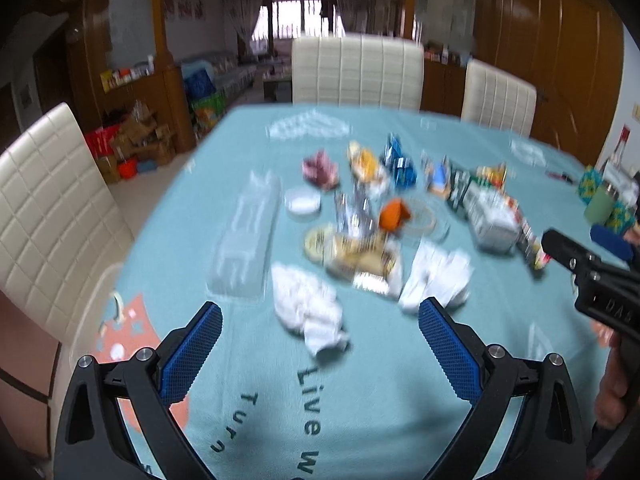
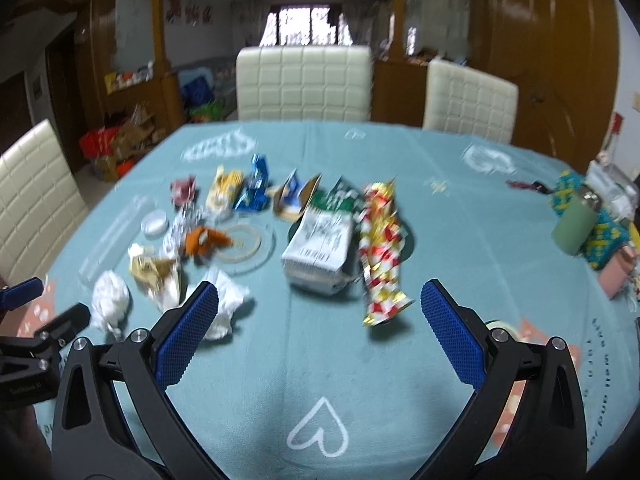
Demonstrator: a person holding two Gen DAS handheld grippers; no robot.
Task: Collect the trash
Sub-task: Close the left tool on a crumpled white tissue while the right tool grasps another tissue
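A teal cloth printed with white hearts and dark lettering covers the tabletop (image 2: 320, 360), ringed by cream quilted chairs (image 2: 304, 82). Trash is strewn across its middle. A long clear plastic tray (image 1: 244, 244) lies at the left of the pile. To the right lies a flattened white and green carton (image 2: 320, 252), and touching its right edge is a long red, white and gold foil wrapper (image 2: 380, 248). Crumpled white tissues (image 1: 308, 312) sit nearest the front, with a second wad (image 1: 436, 276) just beside. Behind them are a tan crushed packet (image 1: 360, 256), an orange scrap (image 1: 394, 212) on a clear round lid, and a blue foil wrapper (image 1: 398, 162). At the far right edge stands a pale green cup (image 2: 574, 226) among patterned items, partly cut off.

The left gripper (image 1: 320, 320) hovers over the tissues, its fingers spread wide and empty. The right gripper (image 2: 320, 300) hangs before the carton, likewise spread apart, holding nothing. Motion blur smears all labels beyond reading.
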